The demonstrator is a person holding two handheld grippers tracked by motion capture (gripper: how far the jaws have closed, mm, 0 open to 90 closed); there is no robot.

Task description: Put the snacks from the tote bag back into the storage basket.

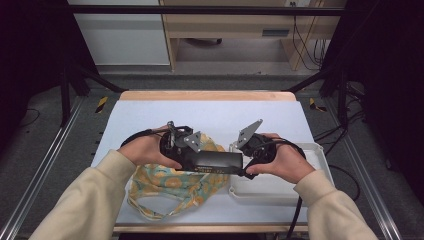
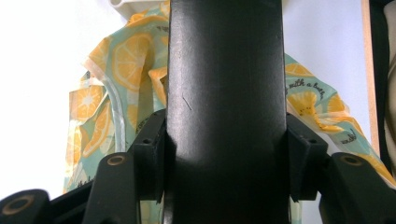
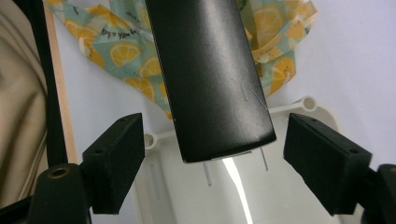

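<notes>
A long black box [image 1: 217, 161] hangs level above the table between my two grippers. My left gripper [image 1: 196, 159] is shut on it; in the left gripper view both pads press the sides of the black box [image 2: 224, 93] at the left gripper [image 2: 224, 161]. My right gripper [image 1: 246, 164] faces the box's other end. In the right gripper view the black box [image 3: 210, 70] ends between the jaws of the right gripper [image 3: 229, 158], which stand wide with a gap on each side. A lemon-print cloth bag [image 1: 170, 185] [image 2: 116, 70] [image 3: 126, 51] lies crumpled under the box.
A white plastic tray [image 1: 316, 149] [image 3: 308, 105] sits at the right, under my right hand. The white tabletop [image 1: 210, 112] stretches beyond the grippers, with a wooden edge [image 1: 205, 95] at its far side. Metal rails run along both sides.
</notes>
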